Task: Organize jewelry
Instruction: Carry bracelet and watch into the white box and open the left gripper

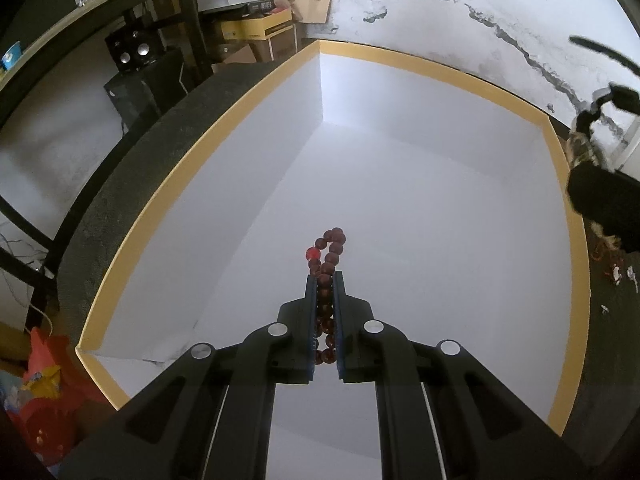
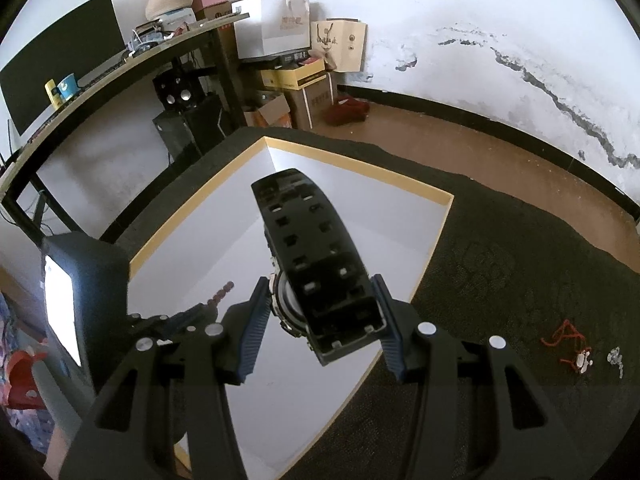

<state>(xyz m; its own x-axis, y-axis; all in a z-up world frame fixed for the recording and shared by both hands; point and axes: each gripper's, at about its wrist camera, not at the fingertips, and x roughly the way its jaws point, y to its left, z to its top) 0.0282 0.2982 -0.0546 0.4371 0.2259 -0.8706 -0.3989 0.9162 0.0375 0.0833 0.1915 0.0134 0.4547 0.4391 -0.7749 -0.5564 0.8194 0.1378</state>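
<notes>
My left gripper point(image 1: 325, 277) is shut on a string of dark red beads point(image 1: 330, 250). The beads run between the pads and stick out past the tips, above the white floor of an open box with a tan rim point(image 1: 160, 208). In the right wrist view my right gripper point(image 2: 319, 284) holds a black watch point(image 2: 316, 256) across its body, the strap reaching forward over the same box point(image 2: 360, 168). The left gripper point(image 2: 200, 312) and its beads point(image 2: 222, 292) show low on the left, inside the box.
The box sits on a dark mat point(image 2: 500, 264). On the mat to the right lie a red cord with a small white charm point(image 2: 572, 344) and a small silvery piece point(image 2: 616, 356). A desk point(image 2: 120, 64) and stacked cartons point(image 2: 296, 76) stand behind.
</notes>
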